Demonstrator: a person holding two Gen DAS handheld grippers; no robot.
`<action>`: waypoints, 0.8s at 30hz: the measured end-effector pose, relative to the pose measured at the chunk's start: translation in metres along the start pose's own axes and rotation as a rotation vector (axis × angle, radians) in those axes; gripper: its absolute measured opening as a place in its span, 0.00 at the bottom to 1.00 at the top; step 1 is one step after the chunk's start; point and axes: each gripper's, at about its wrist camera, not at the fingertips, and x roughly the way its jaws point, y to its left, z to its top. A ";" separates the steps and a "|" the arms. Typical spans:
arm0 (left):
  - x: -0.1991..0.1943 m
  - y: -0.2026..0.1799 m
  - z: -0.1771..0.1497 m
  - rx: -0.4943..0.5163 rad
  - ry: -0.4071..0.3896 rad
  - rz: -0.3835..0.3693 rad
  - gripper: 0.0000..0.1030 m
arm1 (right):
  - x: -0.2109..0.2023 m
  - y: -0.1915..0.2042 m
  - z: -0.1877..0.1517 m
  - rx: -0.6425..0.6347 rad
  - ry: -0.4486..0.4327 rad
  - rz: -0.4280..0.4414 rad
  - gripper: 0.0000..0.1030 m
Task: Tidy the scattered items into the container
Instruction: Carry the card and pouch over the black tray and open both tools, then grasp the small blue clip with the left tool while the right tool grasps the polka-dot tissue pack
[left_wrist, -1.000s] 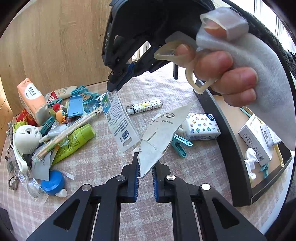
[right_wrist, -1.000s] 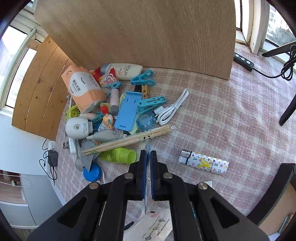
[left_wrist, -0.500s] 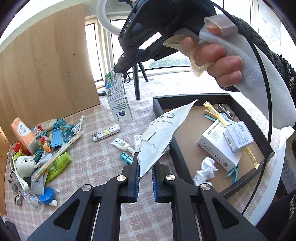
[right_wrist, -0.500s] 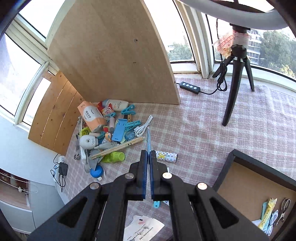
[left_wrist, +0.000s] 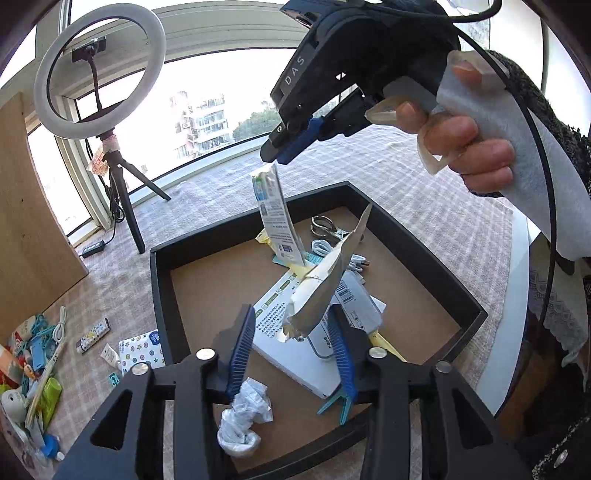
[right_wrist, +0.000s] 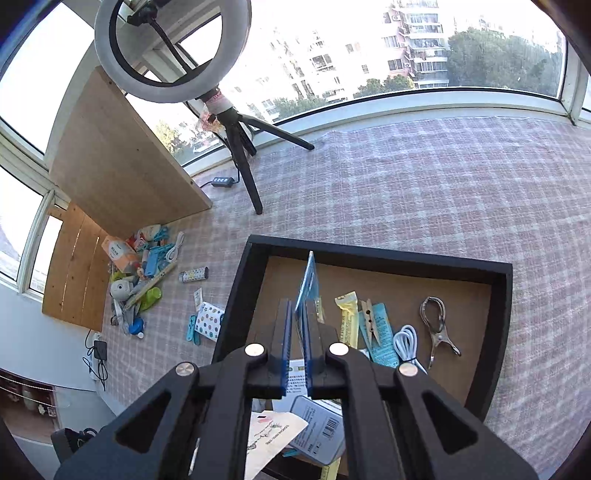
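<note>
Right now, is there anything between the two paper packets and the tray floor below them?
Yes. Both claws are opening, the packets loose. A white box lies under the torn packet; the blue card hangs above yellow packets.

Both wrist cameras look steeply down along their tongs from close above the black-walled cardboard-floored tray (left_wrist: 413, 240) (right_wrist: 369, 254) they share on the checked-cloth surface (right_wrist: 406, 184).

Strong daylight came through the windows (right_wrist: 369, 55), which were overexposed to near white. The tray (left_wrist: 159, 295) walls threw hard shadows. Fisheye distortion bent the window frames, and the corners went black. Focus was sharp throughout; no blur showed.
</note>
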 end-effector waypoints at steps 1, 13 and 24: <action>0.001 -0.001 0.000 -0.005 -0.004 0.000 0.60 | -0.001 -0.005 -0.002 -0.001 -0.004 -0.023 0.39; 0.004 0.098 -0.050 -0.302 0.084 0.191 0.57 | 0.026 0.071 -0.012 -0.378 -0.005 0.017 0.45; 0.030 0.184 -0.111 -0.603 0.205 0.249 0.56 | 0.121 0.176 -0.036 -0.783 0.205 0.083 0.49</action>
